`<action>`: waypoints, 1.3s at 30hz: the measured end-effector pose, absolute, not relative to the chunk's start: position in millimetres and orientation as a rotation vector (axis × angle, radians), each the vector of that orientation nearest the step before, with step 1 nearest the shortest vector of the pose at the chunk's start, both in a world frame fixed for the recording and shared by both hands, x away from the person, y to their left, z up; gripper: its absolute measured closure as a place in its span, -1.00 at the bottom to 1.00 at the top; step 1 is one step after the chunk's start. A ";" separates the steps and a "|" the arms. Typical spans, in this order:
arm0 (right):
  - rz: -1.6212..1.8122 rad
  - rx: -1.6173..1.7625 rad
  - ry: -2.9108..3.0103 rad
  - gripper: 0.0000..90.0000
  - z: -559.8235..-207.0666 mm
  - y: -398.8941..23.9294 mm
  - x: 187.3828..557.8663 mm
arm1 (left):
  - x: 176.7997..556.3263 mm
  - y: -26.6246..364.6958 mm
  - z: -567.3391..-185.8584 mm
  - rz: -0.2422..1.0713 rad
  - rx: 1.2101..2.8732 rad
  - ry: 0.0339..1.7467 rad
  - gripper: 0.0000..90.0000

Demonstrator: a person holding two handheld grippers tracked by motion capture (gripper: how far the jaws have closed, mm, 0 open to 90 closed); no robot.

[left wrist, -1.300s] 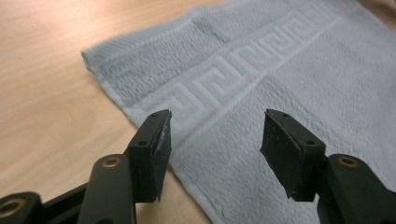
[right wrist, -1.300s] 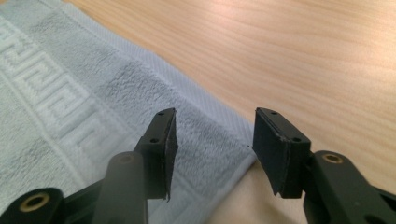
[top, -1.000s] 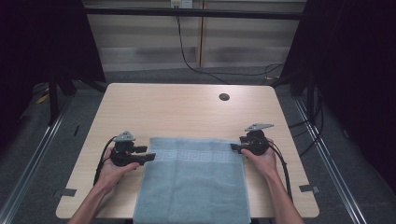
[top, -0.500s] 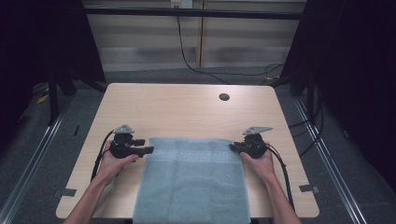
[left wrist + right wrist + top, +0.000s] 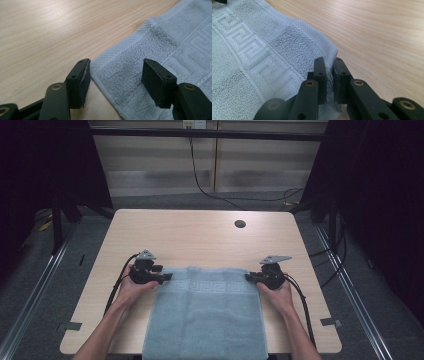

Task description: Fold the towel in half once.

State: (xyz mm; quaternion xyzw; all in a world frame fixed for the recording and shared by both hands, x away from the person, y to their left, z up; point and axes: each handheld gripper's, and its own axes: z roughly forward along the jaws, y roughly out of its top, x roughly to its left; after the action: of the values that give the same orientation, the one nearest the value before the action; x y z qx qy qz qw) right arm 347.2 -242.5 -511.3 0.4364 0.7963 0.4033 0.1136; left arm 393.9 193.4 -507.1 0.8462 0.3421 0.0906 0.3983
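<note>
A blue-grey towel (image 5: 207, 315) with a key-pattern band lies flat on the wooden table (image 5: 190, 240), its near end hanging over the front edge. My left gripper (image 5: 167, 277) is at the towel's far left corner. In the left gripper view its jaws (image 5: 116, 80) stand open, one on each side of that towel corner (image 5: 130, 75), and the pads do not press it. My right gripper (image 5: 248, 277) is at the far right corner. Its jaws (image 5: 329, 75) have just been closing and now pinch the towel's edge (image 5: 287, 47), which bunches up between them.
A dark round hole (image 5: 240, 224) sits in the tabletop at the far right. Bare wood stretches beyond the towel and beside both hands. Cables trail from each gripper along the forearms. Dark floor and metal rails surround the table.
My left hand has slid away from the person and in toward the towel's far left corner. The right hand has stayed at the right corner.
</note>
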 end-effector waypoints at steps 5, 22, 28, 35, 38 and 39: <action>1.172 1.278 2.331 0.85 -510.9 -241.2 346.5 | 385.9 185.3 -507.1 0.289 2.186 0.783 0.08; 1.242 1.324 2.335 0.87 -499.2 -243.6 347.0 | 388.2 204.9 -495.4 0.087 2.023 0.882 0.88; 1.331 1.259 2.287 0.87 -464.5 -244.5 349.8 | 384.0 212.7 -471.5 0.091 1.935 0.855 0.88; 1.436 1.228 2.199 0.87 -427.4 -247.3 361.3 | 392.5 222.8 -432.9 0.116 1.850 0.845 0.88; 1.486 1.216 2.150 0.87 -410.4 -247.9 367.1 | 397.1 226.6 -417.1 0.159 1.837 0.847 0.88; 1.499 1.210 2.145 0.87 -404.8 -247.9 369.3 | 398.2 227.9 -411.8 0.151 1.817 0.846 0.88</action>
State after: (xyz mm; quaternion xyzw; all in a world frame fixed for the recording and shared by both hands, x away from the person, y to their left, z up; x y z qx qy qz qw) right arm 369.3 -247.9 -404.8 0.4161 0.7379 0.5154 0.1289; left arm 398.2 227.9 -411.8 0.7632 0.3553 0.0634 0.5360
